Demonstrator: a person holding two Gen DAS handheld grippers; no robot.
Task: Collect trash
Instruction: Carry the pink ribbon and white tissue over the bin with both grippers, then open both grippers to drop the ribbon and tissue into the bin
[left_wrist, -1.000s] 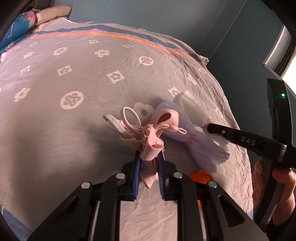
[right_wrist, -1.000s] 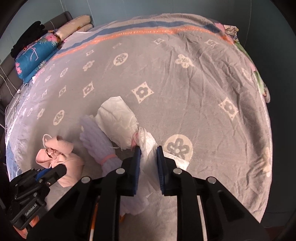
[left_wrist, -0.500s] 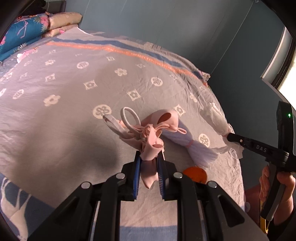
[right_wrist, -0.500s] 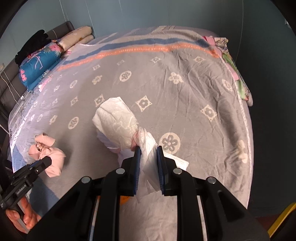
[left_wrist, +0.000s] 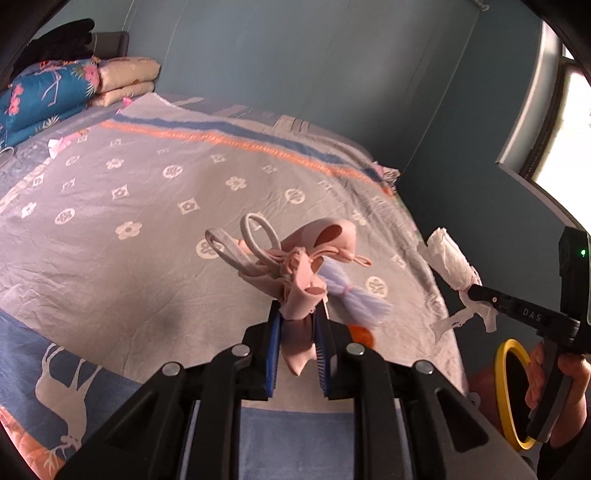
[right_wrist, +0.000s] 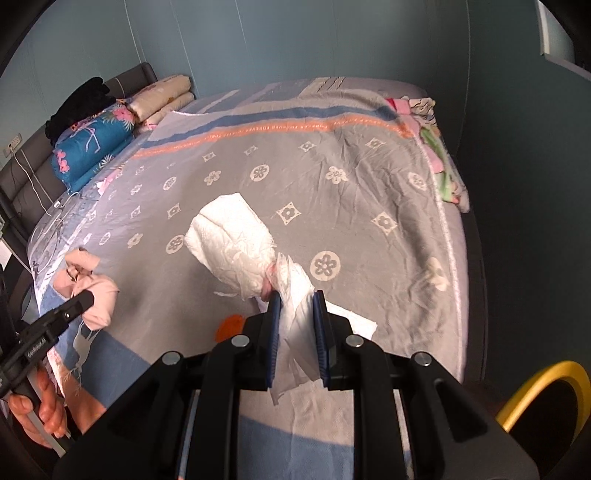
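The left gripper (left_wrist: 297, 334) clamped its jaws on a pink bundle (left_wrist: 299, 273) mid-frame above the bed (left_wrist: 110, 206); the right gripper (right_wrist: 297, 334) pinched a white paper bag (right_wrist: 236, 243) by thin, loose paper, which might tear and drop the bag short of the yellow-rimmed bin (right_wrist: 546, 391) at lower right.

my two handheld grippers, black all over

left gripper (left_wrist: 298, 325) and right gripper (right_wrist: 297, 321) show blue ribbed pads, silver screws on black linkage arms; i read white lettering along each side, and a green light on the right one's housing.
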